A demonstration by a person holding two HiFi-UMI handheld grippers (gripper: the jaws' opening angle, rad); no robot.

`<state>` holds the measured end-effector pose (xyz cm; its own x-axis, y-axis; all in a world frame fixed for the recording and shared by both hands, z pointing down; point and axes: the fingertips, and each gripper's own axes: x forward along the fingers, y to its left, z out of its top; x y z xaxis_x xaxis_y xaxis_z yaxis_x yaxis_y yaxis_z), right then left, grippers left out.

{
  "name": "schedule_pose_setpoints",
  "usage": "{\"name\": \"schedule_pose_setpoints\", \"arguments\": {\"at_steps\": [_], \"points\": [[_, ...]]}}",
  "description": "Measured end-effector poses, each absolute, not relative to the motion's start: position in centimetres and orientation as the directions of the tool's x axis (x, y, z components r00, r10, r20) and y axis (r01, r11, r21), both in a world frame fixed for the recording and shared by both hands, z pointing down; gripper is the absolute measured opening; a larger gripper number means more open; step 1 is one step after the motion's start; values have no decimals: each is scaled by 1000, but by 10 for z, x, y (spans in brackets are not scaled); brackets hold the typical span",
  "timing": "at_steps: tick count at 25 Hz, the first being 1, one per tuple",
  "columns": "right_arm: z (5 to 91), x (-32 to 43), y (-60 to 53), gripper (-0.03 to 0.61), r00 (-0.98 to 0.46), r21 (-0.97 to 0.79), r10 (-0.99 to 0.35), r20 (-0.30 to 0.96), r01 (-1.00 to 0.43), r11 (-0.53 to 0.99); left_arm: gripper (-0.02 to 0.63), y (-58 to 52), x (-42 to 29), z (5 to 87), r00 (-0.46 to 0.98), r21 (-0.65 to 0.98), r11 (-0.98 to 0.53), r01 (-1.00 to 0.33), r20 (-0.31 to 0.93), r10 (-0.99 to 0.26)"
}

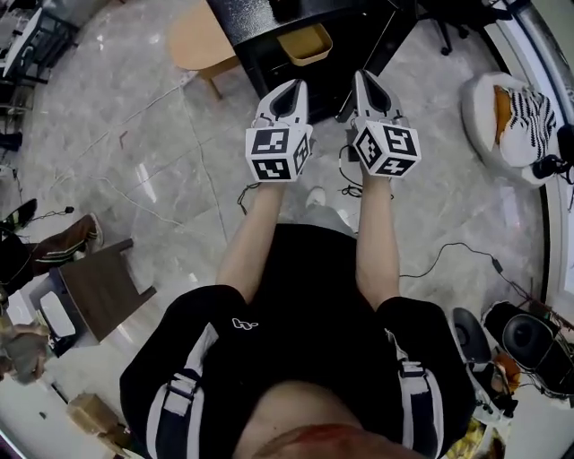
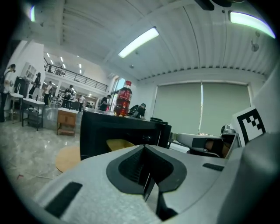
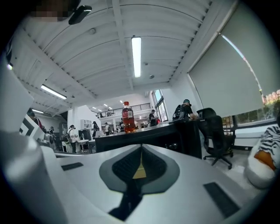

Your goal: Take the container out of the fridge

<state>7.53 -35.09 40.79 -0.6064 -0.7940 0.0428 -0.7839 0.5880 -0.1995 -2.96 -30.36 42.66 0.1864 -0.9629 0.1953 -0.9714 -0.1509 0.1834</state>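
A yellow container (image 1: 305, 43) sits inside a low black fridge (image 1: 254, 27) straight ahead on the floor. Both grippers are held side by side just short of its front. My left gripper (image 1: 291, 87) points at the opening, jaws pressed together and empty. My right gripper (image 1: 366, 81) is shut and empty too, a little right of the container. In the left gripper view, the container (image 2: 119, 144) shows in the fridge (image 2: 94, 131) beyond the closed jaws (image 2: 144, 147). A red bottle (image 2: 123, 98) stands on top. From the right gripper (image 3: 141, 147), only a yellow sliver shows below the tips; the bottle (image 3: 127, 117) stands beyond.
A round wooden table (image 1: 197, 40) stands left of the fridge. A dark stool (image 1: 101, 287) is at my left, a white beanbag (image 1: 502, 112) at the right. Cables (image 1: 352, 184) trail over the marble floor. An office chair (image 3: 215, 131) stands right of the fridge.
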Motion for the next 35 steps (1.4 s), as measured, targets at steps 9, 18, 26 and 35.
{"name": "schedule_pose_setpoints", "arguments": {"at_steps": [9,18,26,35], "points": [[409,58,-385,12,-645,-201,-763,35,-753,627,9,-329,-45,434,148,153,-113,-982,242,-959],[422,39,-399,14,-713,-7,-678,181,-690,724,9,-341,-38,454,181,198,-128,-972,278,-943],[451,12,-402,14,-769,193,-505,393,-468,863,9,-341,-50,462,164,221,-102,-970,285,-944],[500,-31,-405,117,-673,395,-358,647,-106,913,9,-338,-72,471,152,238,-78,-968,311,-938]]}}
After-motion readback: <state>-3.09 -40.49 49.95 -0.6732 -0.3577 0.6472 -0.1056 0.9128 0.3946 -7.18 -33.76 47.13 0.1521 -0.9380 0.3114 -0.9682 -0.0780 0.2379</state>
